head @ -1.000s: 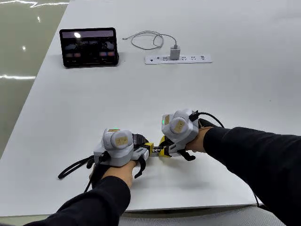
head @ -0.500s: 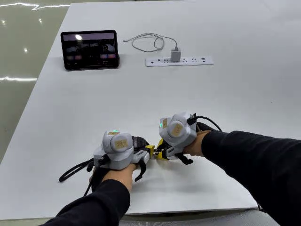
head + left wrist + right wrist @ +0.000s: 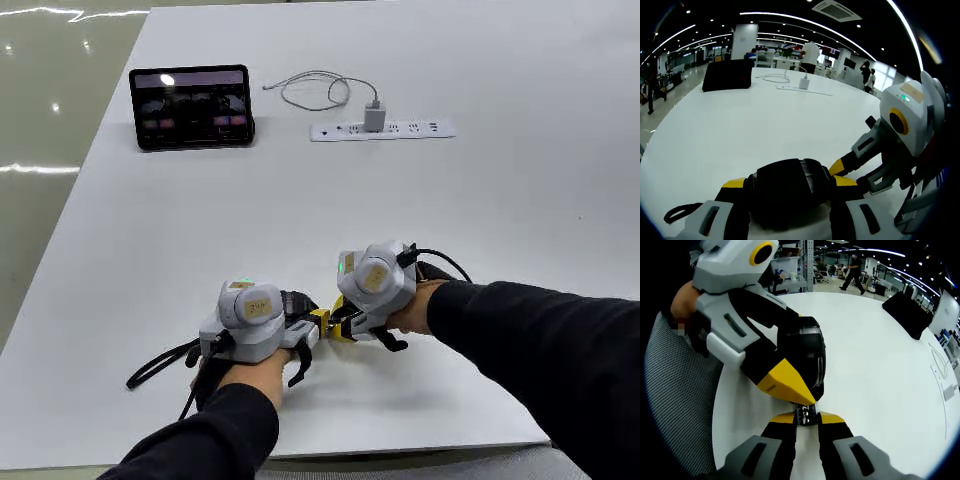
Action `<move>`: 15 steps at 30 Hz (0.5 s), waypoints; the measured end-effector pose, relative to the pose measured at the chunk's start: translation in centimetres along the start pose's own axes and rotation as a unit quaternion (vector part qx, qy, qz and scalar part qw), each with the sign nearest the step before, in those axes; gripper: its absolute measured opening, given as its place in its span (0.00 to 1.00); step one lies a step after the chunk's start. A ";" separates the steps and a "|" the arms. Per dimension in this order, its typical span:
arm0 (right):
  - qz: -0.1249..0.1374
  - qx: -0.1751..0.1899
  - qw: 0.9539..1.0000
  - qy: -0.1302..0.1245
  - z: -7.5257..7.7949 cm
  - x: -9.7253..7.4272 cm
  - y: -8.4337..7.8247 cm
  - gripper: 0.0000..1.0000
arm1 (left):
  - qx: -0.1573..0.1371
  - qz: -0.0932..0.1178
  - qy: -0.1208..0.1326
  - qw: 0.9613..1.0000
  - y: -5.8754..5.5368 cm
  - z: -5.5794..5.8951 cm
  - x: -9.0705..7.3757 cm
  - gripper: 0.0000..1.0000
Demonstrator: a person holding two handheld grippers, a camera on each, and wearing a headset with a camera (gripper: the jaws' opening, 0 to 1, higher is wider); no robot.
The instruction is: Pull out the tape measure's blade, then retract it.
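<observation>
A black tape measure (image 3: pixel 787 192) sits between the yellow-tipped jaws of my left gripper (image 3: pixel 789 186), which is shut on its case. In the right gripper view the case (image 3: pixel 807 350) lies just ahead. My right gripper (image 3: pixel 806 419) is shut on the short stub of blade (image 3: pixel 805 412) coming out of it. In the head view both grippers meet near the table's front edge: left gripper (image 3: pixel 305 320), right gripper (image 3: pixel 337 322), tape measure (image 3: pixel 296 302) mostly hidden between them. The right gripper (image 3: pixel 855 165) also enters the left gripper view from the right.
On the white table (image 3: pixel 480 210), a dark tablet (image 3: pixel 191 105) stands at the back left. A white power strip (image 3: pixel 382 129) with a charger and a looped cable (image 3: pixel 320 86) lies behind the middle. A black strap (image 3: pixel 155 363) trails left of my left hand.
The right gripper has edged slightly left, closer to the left gripper, and the gap between them has shrunk. The head camera shifted a little.
</observation>
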State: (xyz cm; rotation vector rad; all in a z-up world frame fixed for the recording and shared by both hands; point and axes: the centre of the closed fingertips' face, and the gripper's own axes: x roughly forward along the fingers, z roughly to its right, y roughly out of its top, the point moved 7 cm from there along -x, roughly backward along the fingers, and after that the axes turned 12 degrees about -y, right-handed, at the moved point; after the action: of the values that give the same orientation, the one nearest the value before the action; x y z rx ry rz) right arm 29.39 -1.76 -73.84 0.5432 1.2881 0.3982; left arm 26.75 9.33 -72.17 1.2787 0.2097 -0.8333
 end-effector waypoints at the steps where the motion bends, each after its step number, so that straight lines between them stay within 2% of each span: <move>1: 0.002 -0.002 1.000 0.001 -0.1 -0.1 -0.1 0.12 | 0.001 -0.001 0.000 1.000 0.0 0.0 0.0 0.61; 5: 0.004 -0.013 1.000 -0.001 0.0 -0.1 -0.1 0.12 | 0.000 -0.001 -0.001 1.000 0.0 0.0 0.0 0.61; 15: 0.011 -0.005 1.000 0.002 0.2 -0.4 -0.4 0.12 | -0.003 -0.001 -0.005 1.000 -0.1 0.0 -0.2 0.61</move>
State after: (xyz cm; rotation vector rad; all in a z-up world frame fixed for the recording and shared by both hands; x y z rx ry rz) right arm 29.46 -2.29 -73.74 0.5482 1.2839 0.4233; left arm 26.61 9.43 -72.13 1.2683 0.2042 -0.8403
